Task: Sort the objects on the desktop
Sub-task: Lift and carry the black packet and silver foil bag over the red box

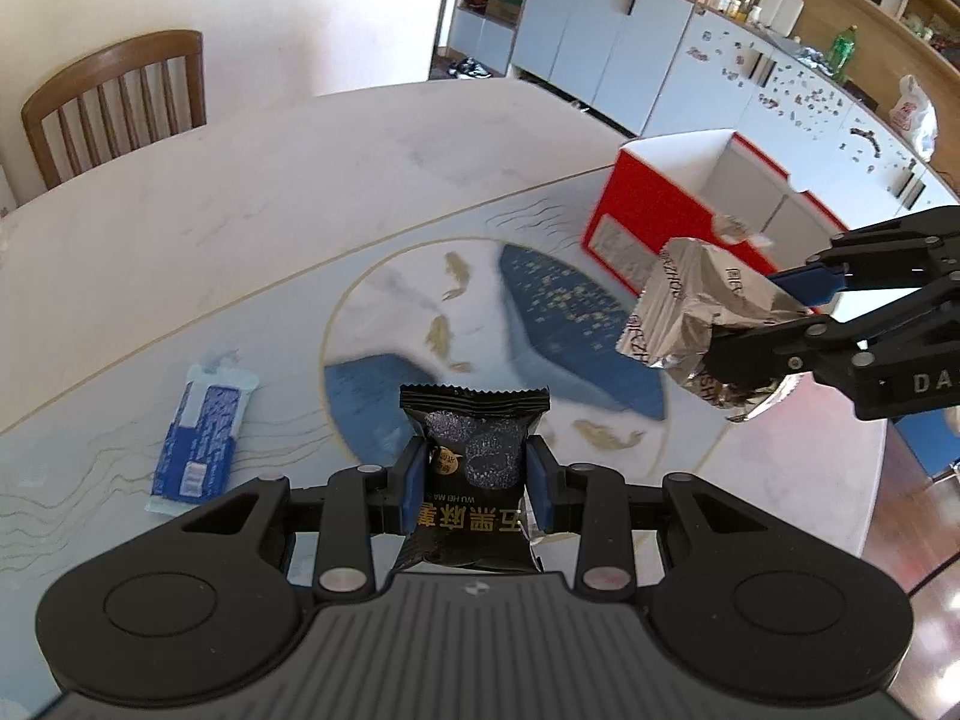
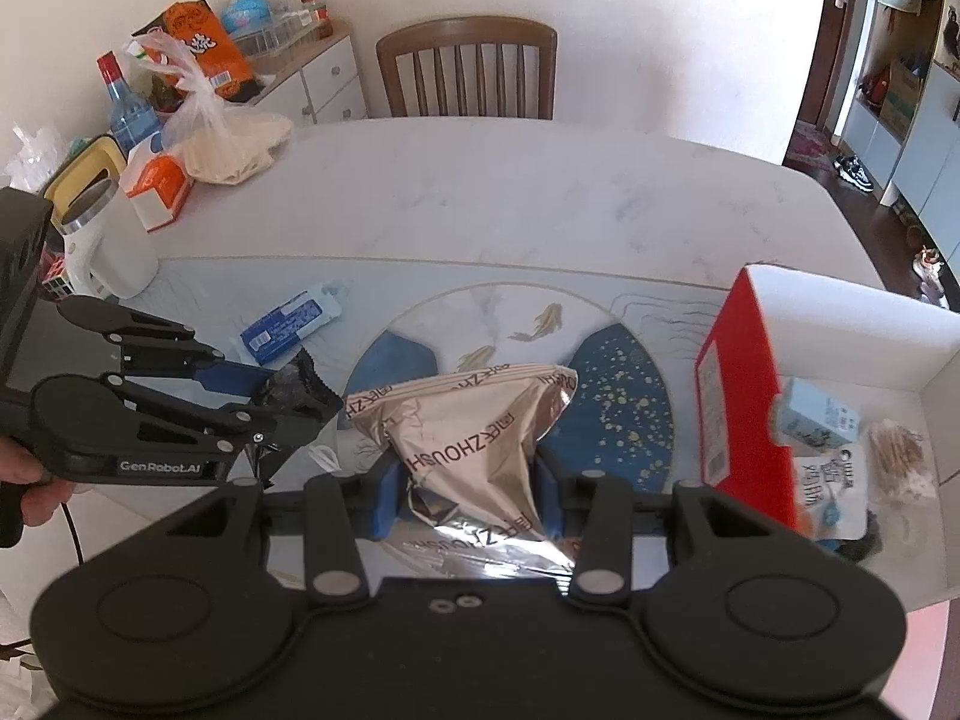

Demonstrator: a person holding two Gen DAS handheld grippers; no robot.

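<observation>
Landmark: a red box with a white inside, open at the top, is seen standing on the table at the far right of the patterned mat
Already sorted: several small items are seen lying inside the red box in the right wrist view, among them a pale blue carton, a white sachet and a clear packet of brown sticks
Left tongs: pressed shut on a black snack packet, which is gripped at its middle between the blue pads and held clear of the mat, well to the left of the red box
Right tongs: closed part way on a crumpled silver foil packet, which is pinched at its waist and held above the mat, just left of the red box
Both packets: judged to be in transit; neither has yet been brought over the box opening
Still on the table: a blue and white wrapper is seen lying flat on the mat, far to the left of the red box, touched by neither tongs
Not part of the sorting, by appearance: a white kettle, bags and cartons are grouped at the far left corner, well apart from the red box
Progress: judged to be past the middle; some items are boxed, two are carried, one is left to be picked up
Remaining: two drops into the red box, then the blue and white wrapper
</observation>
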